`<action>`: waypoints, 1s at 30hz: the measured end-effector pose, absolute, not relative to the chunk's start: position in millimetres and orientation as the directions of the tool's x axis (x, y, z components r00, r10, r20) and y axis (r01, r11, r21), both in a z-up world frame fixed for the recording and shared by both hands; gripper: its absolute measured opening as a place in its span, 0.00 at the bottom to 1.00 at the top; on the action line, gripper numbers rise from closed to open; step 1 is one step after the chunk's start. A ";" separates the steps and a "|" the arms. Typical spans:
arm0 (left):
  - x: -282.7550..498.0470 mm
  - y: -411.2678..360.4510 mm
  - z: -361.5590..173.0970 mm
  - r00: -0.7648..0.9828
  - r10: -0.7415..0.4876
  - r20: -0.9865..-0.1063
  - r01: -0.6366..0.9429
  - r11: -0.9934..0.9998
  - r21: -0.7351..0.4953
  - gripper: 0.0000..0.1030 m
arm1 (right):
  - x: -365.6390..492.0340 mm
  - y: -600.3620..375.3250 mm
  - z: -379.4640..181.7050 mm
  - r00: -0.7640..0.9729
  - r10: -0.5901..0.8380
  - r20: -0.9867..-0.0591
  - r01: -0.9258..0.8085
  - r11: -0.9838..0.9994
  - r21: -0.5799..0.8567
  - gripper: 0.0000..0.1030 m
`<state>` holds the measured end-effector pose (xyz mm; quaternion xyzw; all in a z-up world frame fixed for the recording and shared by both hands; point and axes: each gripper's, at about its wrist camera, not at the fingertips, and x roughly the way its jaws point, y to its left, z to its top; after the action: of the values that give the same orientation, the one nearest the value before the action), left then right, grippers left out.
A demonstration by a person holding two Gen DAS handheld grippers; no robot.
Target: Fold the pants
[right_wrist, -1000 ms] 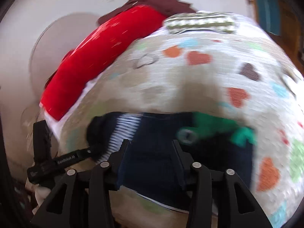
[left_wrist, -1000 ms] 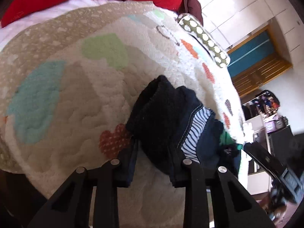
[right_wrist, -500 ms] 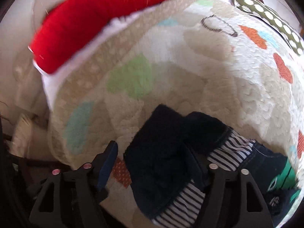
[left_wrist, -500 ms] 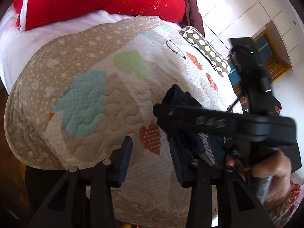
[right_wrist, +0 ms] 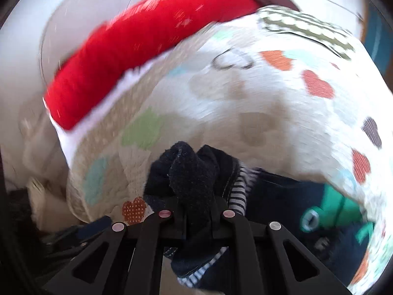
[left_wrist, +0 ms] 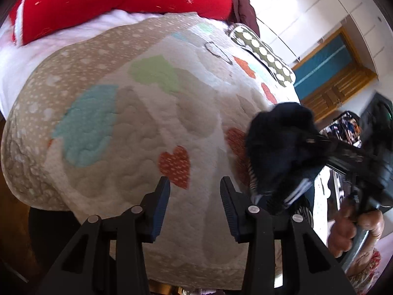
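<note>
The dark navy pants [right_wrist: 194, 179] with a striped lining and a green print lie on the heart-patterned quilt [left_wrist: 152, 132]. My right gripper [right_wrist: 196, 211] is shut on the bunched dark leg ends of the pants. In the left wrist view the pants [left_wrist: 282, 145] hang lifted at the right, pinched by the right gripper [left_wrist: 316, 142]. My left gripper [left_wrist: 194, 191] is open and empty above the quilt, left of the pants, near a red heart patch.
A red pillow [left_wrist: 122, 0] and a dotted green cushion [left_wrist: 262, 54] lie at the far side of the bed. The quilt's near edge [left_wrist: 196, 268] drops off below my left gripper. Shelves with clutter [left_wrist: 343, 127] stand at the right.
My left gripper let go of the pants and drew left, now open. My right gripper moved onto the leg ends, closed on them and lifted them.
</note>
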<state>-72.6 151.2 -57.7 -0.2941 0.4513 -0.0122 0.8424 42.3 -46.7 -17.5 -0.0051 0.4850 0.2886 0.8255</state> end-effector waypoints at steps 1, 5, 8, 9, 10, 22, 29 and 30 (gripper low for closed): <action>-71.1 144.8 -56.3 0.587 -0.287 -0.757 -0.236 0.834 -0.499 0.41 | 40.6 -71.0 -12.7 0.375 0.503 -0.779 -0.452 0.833 0.320 0.11; -62.5 118.9 -50.9 0.565 -0.295 -0.771 -0.190 0.863 -0.469 0.42 | 31.1 -152.4 -3.7 0.430 0.587 -0.686 -0.356 0.808 0.469 0.17; -54.7 96.6 -47.2 0.549 -0.297 -0.781 -0.150 0.885 -0.442 0.45 | 17.8 -228.7 -11.7 0.515 0.563 -0.646 -0.238 0.818 0.523 0.48; -51.0 89.4 -46.1 0.543 -0.299 -0.784 -0.138 0.890 -0.434 0.45 | 12.4 -253.9 -17.3 0.556 0.497 -0.666 -0.175 0.853 0.491 0.55; -47.2 81.4 -45.2 0.537 -0.301 -0.788 -0.124 0.896 -0.427 0.45 | 5.6 -278.1 -22.2 0.603 0.399 -0.691 -0.092 0.895 0.436 0.55; -7.5 -24.3 -43.2 0.458 -0.333 -0.824 0.050 0.935 -0.350 0.45 | -13.8 -273.5 -13.8 0.620 0.469 -0.630 -0.177 0.865 0.470 0.47; -10.5 -17.0 -29.8 0.487 -0.314 -0.815 0.028 0.938 -0.345 0.46 | -0.3 -219.0 -51.4 0.538 0.508 -0.673 -0.277 0.860 0.428 0.14; -10.8 -15.9 -26.5 0.495 -0.309 -0.812 0.027 0.939 -0.342 0.46 | 2.9 -214.2 -56.0 0.519 0.514 -0.683 -0.287 0.857 0.427 0.09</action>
<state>-10.8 -15.8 -26.5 -0.1433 0.4926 -0.0987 0.8527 2.9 -214.2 -56.0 0.1315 0.4319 0.2324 0.8615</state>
